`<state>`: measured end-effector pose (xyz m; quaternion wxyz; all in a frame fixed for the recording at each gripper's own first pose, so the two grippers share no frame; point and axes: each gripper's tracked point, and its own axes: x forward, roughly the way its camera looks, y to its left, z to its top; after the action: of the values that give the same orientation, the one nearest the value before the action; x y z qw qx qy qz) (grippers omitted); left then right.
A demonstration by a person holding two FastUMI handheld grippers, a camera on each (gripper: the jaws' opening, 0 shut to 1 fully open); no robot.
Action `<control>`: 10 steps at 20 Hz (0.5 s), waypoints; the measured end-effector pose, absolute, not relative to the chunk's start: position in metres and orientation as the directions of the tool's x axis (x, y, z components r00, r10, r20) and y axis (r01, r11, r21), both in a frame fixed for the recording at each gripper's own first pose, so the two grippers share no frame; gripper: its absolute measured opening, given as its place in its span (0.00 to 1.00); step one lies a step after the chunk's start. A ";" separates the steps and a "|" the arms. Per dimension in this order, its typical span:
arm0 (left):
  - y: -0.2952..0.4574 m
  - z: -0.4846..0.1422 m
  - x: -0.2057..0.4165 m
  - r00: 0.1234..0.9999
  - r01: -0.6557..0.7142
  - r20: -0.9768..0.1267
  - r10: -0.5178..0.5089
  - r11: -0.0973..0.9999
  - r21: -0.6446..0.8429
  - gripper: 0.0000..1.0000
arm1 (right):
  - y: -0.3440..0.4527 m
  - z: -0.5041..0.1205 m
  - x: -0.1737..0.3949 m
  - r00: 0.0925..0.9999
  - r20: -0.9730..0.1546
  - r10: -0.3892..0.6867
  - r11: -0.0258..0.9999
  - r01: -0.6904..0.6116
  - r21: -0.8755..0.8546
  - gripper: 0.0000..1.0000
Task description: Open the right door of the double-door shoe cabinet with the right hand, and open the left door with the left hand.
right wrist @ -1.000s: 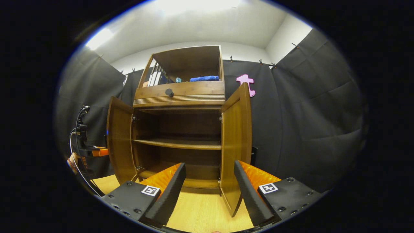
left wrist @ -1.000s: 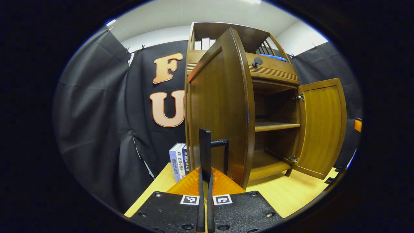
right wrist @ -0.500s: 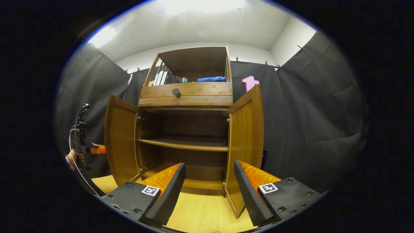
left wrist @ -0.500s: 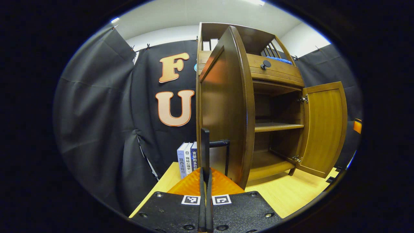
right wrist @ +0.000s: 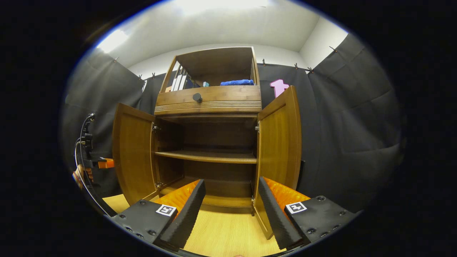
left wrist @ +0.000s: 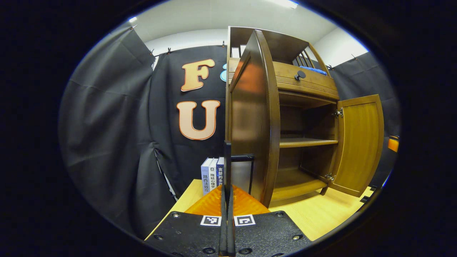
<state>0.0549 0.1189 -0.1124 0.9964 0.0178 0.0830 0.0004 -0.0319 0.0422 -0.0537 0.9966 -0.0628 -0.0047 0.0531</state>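
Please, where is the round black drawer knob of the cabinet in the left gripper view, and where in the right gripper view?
Left gripper view: drawer knob upper right of centre, beside the open left door.
Right gripper view: drawer knob upper centre, above the shelf.
Shared landmark: blue cloth on top.

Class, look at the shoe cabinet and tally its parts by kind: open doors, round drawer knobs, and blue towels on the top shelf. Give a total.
Open doors: 2, the left door and the right door
Drawer knobs: 1, the knob
Blue towels: 1, the towel
Total: 4
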 end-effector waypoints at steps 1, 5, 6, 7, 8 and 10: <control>0.119 -0.112 0.053 0.986 0.006 -0.165 -0.001 1.000 0.028 0.00 | 0.044 -0.055 -0.030 0.994 0.000 0.110 0.986 -0.109 -0.125 0.96; 0.121 -0.112 0.040 0.986 -0.010 -0.168 0.012 1.000 0.008 0.00 | 0.045 -0.059 -0.031 0.993 -0.010 0.119 0.986 -0.119 -0.118 0.96; 0.120 -0.111 0.033 0.985 -0.019 -0.171 0.018 1.000 -0.001 0.00 | 0.043 -0.058 -0.032 0.993 -0.006 0.115 0.986 -0.115 -0.117 0.96; 0.119 -0.106 0.025 0.986 -0.026 -0.164 0.026 1.000 -0.003 0.00 | 0.042 -0.057 -0.032 0.994 -0.004 0.112 0.987 -0.111 -0.116 0.96; 0.116 -0.098 0.017 0.988 -0.027 -0.149 0.027 1.000 0.002 0.00 | 0.040 -0.055 -0.031 0.994 -0.001 0.108 0.988 -0.107 -0.113 0.96; 0.109 -0.092 0.001 0.991 -0.038 -0.126 0.039 0.999 0.006 0.00 | 0.035 -0.054 -0.030 0.995 0.003 0.099 0.989 -0.098 -0.106 0.96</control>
<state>0.0015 0.1086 -0.0921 0.9978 0.0016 0.0633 0.0194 -0.0304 0.0347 -0.0539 0.9973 -0.0532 -0.0039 0.0495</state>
